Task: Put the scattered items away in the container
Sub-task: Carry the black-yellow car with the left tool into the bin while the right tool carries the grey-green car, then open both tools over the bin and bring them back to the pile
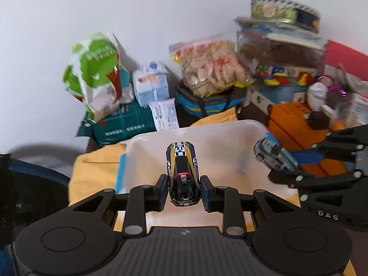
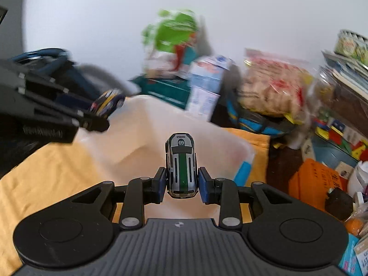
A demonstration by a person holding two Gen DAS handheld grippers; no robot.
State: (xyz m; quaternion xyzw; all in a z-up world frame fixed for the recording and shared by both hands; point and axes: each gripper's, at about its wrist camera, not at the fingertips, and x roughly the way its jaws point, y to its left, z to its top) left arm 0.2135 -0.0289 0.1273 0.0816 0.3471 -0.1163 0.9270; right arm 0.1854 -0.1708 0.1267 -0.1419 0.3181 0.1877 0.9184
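Spanning most of the surface: a yellow cloth (image 2: 46,172), bearing the container.

Container: one translucent white bin (image 1: 230,133), open-topped, with a blue handle patch on its end wall; it stands on the cloth, and its floor, where it shows between the grippers, is bare.

Background clutter, against the white wall (image 1: 161,11): a green and white bag (image 1: 96,69); a clear bag of pale snacks (image 1: 211,69) resting on a blue and black case (image 1: 207,103); a dark green box (image 1: 124,124); an orange box (image 1: 292,119); a pale blue carton (image 1: 151,85); a round tin (image 1: 285,11) topping a stack of books. All sit beyond the bin, off the cloth. The far items are blurred.

Left gripper (image 1: 185,189): jaws clamped on the flanks of a yellow and navy toy car (image 1: 182,172), number 13, nose pointing away, held in the air above the bin's opening. In the right wrist view the same gripper (image 2: 101,112) enters from the left with the car (image 2: 108,102) at the bin's far rim.

Right gripper (image 2: 182,185): jaws clamped on the sides of a silver toy car (image 2: 181,168) with a green stripe, number 69, held in the air over the bin. In the left wrist view the gripper (image 1: 284,162) enters from the right with that car (image 1: 273,154) at the bin's right edge.
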